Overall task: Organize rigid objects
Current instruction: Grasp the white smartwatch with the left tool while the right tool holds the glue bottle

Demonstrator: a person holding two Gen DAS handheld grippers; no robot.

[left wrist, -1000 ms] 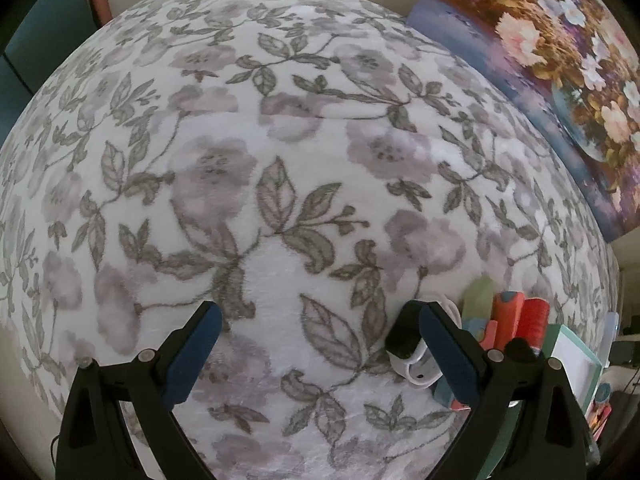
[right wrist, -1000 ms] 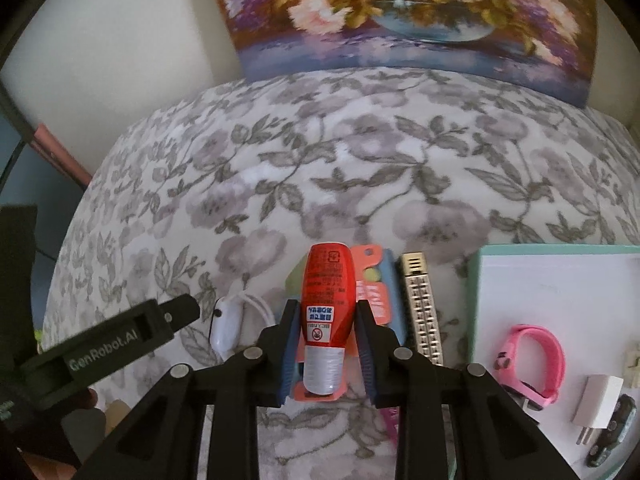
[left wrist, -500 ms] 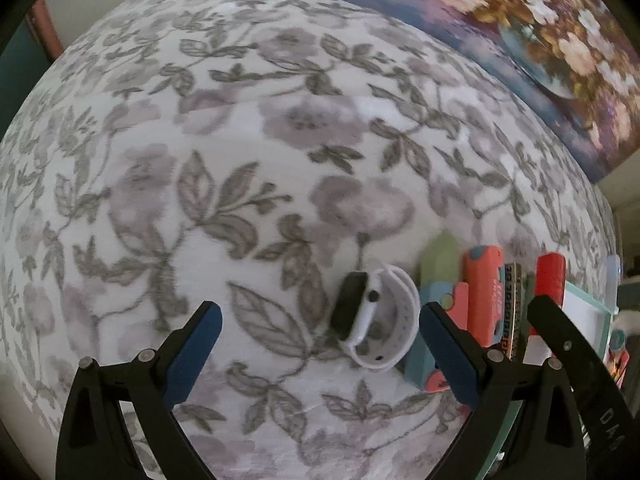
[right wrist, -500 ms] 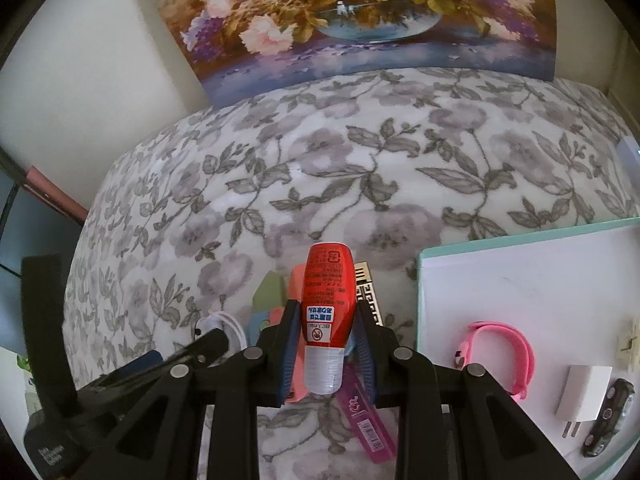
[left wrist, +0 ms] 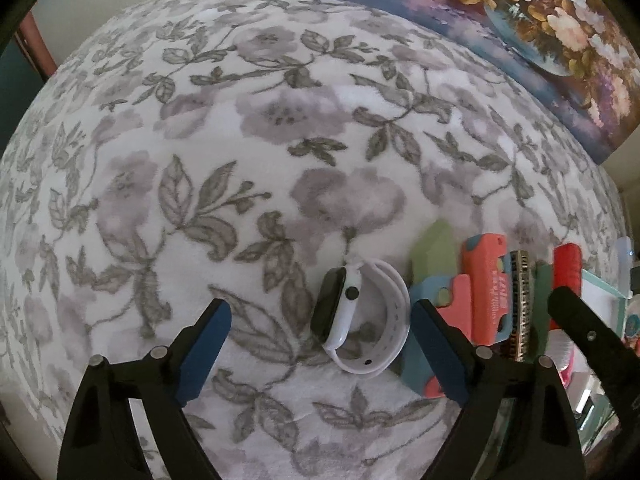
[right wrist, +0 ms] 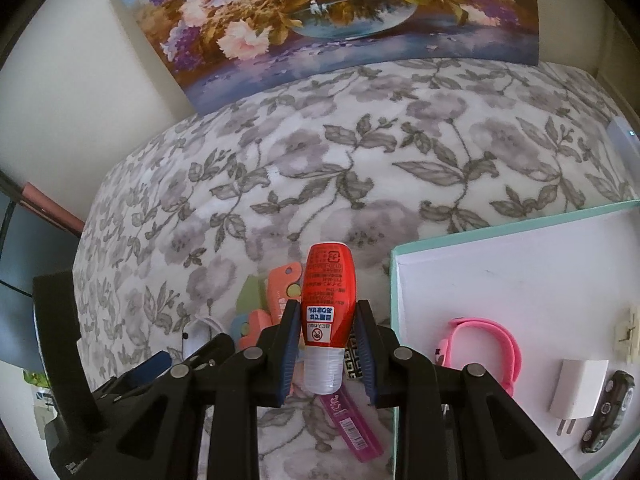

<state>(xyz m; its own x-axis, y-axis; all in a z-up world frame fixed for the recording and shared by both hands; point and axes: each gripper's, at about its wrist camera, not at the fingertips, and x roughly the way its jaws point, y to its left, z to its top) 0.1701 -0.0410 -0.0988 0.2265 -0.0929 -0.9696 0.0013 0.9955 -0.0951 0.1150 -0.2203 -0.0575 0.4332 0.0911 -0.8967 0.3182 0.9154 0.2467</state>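
Note:
My right gripper (right wrist: 327, 322) is shut on a red bottle (right wrist: 328, 298) with a clear cap, held above the floral cloth just left of the white tray (right wrist: 500, 256). The bottle also shows in the left wrist view (left wrist: 567, 266). My left gripper (left wrist: 320, 332) is open, its fingers either side of a white smartwatch (left wrist: 360, 316) lying on the cloth. Right of the watch lie a green piece (left wrist: 436, 248), a coral and blue case (left wrist: 486, 280) and a patterned bar (left wrist: 520, 304). The tray holds a pink band (right wrist: 492, 344), a white charger (right wrist: 576, 388) and a dark gadget (right wrist: 610, 412).
A flower painting (right wrist: 320, 20) leans on the wall behind the cloth-covered surface. A magenta strip (right wrist: 352, 428) lies under my right gripper. The tray's teal rim (right wrist: 394, 320) stands close to the right of the bottle. A dark screen edge (right wrist: 24, 288) is at the far left.
My left gripper has shifted right, so the watch now lies between its open fingers. My right gripper, still holding the red bottle, has lifted and moved right toward the tray.

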